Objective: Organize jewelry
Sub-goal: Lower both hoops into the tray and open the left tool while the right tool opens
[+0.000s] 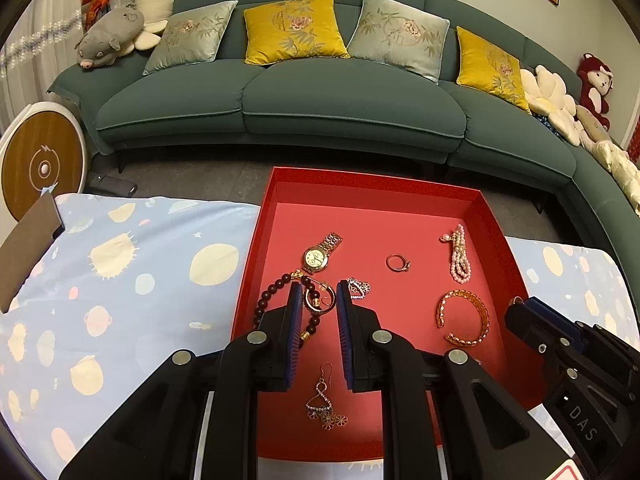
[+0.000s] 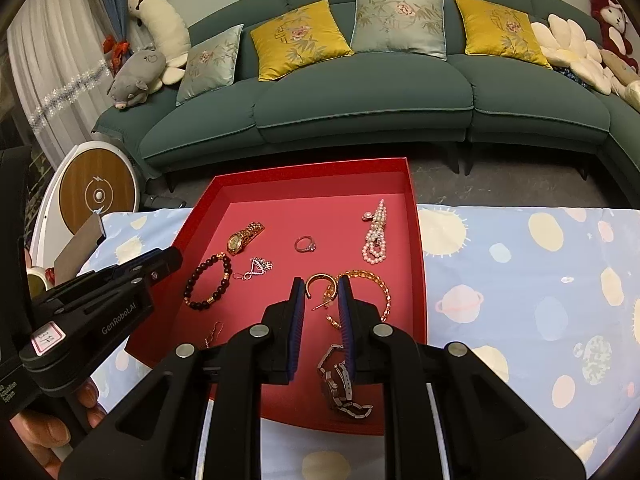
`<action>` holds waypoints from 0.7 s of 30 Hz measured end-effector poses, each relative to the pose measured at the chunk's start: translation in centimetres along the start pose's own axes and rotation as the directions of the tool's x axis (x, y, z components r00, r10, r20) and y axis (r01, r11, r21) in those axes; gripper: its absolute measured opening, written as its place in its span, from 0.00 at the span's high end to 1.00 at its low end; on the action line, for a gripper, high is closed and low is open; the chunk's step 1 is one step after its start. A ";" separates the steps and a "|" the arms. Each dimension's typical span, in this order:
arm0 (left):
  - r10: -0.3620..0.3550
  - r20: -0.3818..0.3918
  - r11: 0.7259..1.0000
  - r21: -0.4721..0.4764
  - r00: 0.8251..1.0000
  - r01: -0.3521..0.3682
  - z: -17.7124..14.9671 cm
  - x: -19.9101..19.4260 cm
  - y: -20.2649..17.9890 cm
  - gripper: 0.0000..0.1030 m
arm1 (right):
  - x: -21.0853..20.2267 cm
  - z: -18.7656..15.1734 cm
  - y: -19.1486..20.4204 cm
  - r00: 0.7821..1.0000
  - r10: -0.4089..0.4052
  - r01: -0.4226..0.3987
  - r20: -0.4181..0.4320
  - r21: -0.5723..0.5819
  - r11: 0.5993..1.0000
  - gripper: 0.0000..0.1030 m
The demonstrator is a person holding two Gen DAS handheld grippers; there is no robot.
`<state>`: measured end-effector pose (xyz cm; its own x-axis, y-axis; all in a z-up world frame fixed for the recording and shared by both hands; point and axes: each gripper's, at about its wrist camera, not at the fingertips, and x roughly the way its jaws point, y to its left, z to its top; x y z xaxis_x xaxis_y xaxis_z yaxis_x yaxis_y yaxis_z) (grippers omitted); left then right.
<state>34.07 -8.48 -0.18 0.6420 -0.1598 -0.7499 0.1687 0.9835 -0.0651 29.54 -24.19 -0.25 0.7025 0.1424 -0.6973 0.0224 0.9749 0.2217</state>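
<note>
Now both hand-held grippers hover tilted down over the shallow red cardboard tray (image 1: 496, 216). Left gripper (image 1: 318, 294) gapes, empty, fingers straddling a gold hoop earring (image 1: 320, 299) near the tray's left wall. Right gripper (image 2: 320, 294) likewise gapes over a gold hoop earring (image 2: 320, 286) mid-tray, gripping nothing.

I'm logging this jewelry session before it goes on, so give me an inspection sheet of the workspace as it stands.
Surface: table under a blue planet-print cloth; open red tray on it.
Job's things: in the tray, gold watch, ring, pearl bracelet, dark bead bracelet, amber bangle, gold hoop earring, silver link watch, dangle earring.
Clutter: brown card at the table's left edge.
Grippers: left gripper open over the tray; right gripper open, fingers either side of the hoop.
Cables: nothing seen.
Surroundings: green sofa, cushions, plush toys.
</note>
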 end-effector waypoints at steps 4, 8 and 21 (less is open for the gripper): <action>0.002 -0.013 1.000 -0.004 1.000 -0.002 0.0 0.7 0.1 0.86 | 0.9 -0.2 0.1 1.000 0.001 -0.001 -0.014 -0.015 1.000 0.84; 0.002 -0.027 1.000 -0.002 1.000 -0.002 -0.1 1.3 0.0 0.86 | 1.9 -0.5 -0.1 0.999 -0.008 0.008 -0.033 -0.013 1.000 0.84; -0.006 -0.051 0.999 -0.040 0.999 0.004 0.1 1.9 0.4 0.71 | 2.1 -0.2 -1.4 1.000 -0.016 0.016 -0.017 0.025 1.000 0.82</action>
<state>35.43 -8.39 -1.63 0.6021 -0.1610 -0.7820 0.1411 0.9855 -0.0942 30.82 -25.17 -2.18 0.6899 0.1300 -0.7122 0.0517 0.9724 0.2275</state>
